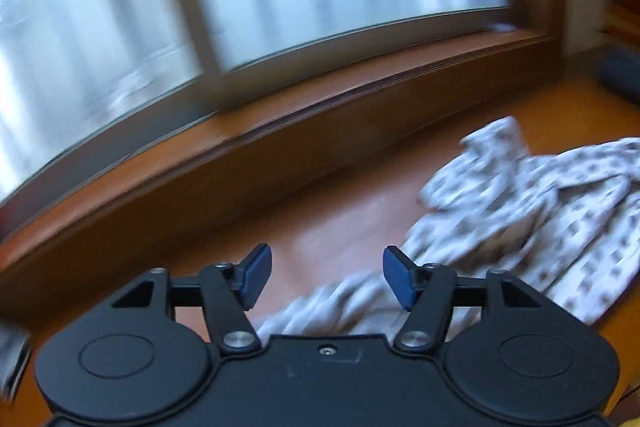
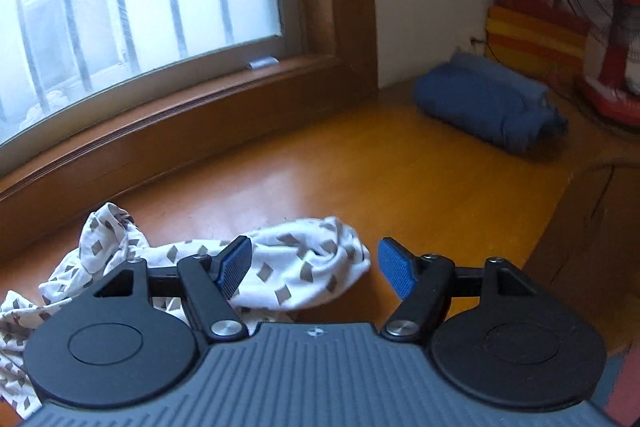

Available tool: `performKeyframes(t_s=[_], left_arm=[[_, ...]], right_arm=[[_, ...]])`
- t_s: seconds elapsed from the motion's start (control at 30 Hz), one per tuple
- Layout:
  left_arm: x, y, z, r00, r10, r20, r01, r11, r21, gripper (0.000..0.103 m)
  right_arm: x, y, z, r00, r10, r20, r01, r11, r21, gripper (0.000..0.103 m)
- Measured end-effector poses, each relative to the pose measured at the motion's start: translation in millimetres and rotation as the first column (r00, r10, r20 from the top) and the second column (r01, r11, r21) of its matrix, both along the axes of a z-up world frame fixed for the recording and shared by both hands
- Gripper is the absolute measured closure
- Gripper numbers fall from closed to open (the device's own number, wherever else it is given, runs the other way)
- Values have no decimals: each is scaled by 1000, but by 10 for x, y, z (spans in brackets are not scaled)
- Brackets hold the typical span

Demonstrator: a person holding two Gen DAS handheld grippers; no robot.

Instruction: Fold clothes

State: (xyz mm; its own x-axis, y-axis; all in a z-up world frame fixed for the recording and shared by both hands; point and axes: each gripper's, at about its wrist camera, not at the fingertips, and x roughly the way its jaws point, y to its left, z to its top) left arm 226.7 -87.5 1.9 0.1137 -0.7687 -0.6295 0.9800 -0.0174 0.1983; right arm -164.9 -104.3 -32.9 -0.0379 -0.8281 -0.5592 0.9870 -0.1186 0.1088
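patterned shirt crumpled, lying lengthwise along window sill, both grippers' fingers apart, empty

Bare wooden surface btwn crumpled patterned garment & rolled blue cloth; window sill blocks behind.

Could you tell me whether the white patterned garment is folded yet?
Not folded: the white patterned garment lies crumpled on the wooden surface, with bunched, twisted folds.
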Motion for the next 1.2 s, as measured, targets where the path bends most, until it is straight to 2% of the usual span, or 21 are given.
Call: performKeyframes(t_s=[0.1, 0.23, 0.3, 0.43, 0.47, 0.5, 0.53, 0.57, 0.6, 0.67, 0.77, 0.8, 0.87, 0.93, 0.97, 1.1, 1.2], left_arm=[[-325, -383, -79, 992, -129, 14, 128, 992, 17, 43], [-856, -829, -308, 970, -242, 34, 239, 969, 63, 43], [-1060, -1037, -427, 966, -256, 32, 253, 963, 93, 43], [-1346, -1394, -658, 974, -228, 1, 225, 961, 159, 43], [-1392, -1455, -707, 978, -210, 6, 206, 963, 174, 49], [-1439, -1517, -760, 982, -187, 16, 180, 965, 190, 73], [-1447, -1551, -774, 987, -161, 1, 157, 968, 195, 83], [-1437, -1571, -769, 991, -133, -26, 136, 971, 195, 95], [-1421, -1558, -738, 995, -96, -29, 100, 978, 183, 97], [-1367, -1470, -622, 1000, -5, -9, 6, 991, 132, 98], [-1150, -1183, -283, 988, 154, -10, -153, 988, 25, 98], [-1046, -1036, -122, 976, 215, -23, -215, 976, -18, 98], [-843, -701, 219, 942, 330, -55, -334, 936, -108, 98], [-697, -342, 550, 906, 415, -88, -424, 884, -196, 98], [-651, -152, 720, 890, 445, -103, -456, 856, -244, 98], [-612, 529, 1344, 846, 505, -171, -527, 747, -405, 98], [-660, 982, 1700, 825, 528, -201, -549, 663, -509, 98]], right_arm=[[-3, 6, -56, 1000, -3, 15, 3, 1000, 6, 30], [3, -67, -155, 998, 60, -33, -59, 998, 23, 27], [-24, -175, -223, 991, 118, -57, -117, 993, 26, 26], [-113, -468, -336, 967, 244, -74, -240, 969, 57, 26], [-137, -538, -358, 957, 280, -71, -276, 959, 59, 26], [-158, -608, -381, 947, 314, -67, -310, 949, 61, 26], [-175, -678, -408, 938, 342, -60, -338, 939, 62, 26], [-190, -743, -434, 928, 368, -54, -365, 929, 62, 30], [-200, -796, -456, 919, 391, -48, -387, 920, 62, 38], [-219, -916, -478, 907, 421, -21, -419, 905, 76, 92], [-335, -1012, -411, 907, 415, 78, -418, 908, 30, 95], [-393, -1016, -340, 906, 410, 111, -412, 911, -4, 95], [-512, -1023, -191, 898, 403, 177, -397, 915, -70, 95], [-628, -1016, 8, 880, 411, 239, -387, 911, -142, 95], [-660, -987, 131, 871, 426, 243, -389, 902, -186, 95], [-790, -868, 621, 835, 489, 252, -388, 848, -360, 95], [-887, -779, 989, 807, 536, 250, -376, 791, -482, 95]])
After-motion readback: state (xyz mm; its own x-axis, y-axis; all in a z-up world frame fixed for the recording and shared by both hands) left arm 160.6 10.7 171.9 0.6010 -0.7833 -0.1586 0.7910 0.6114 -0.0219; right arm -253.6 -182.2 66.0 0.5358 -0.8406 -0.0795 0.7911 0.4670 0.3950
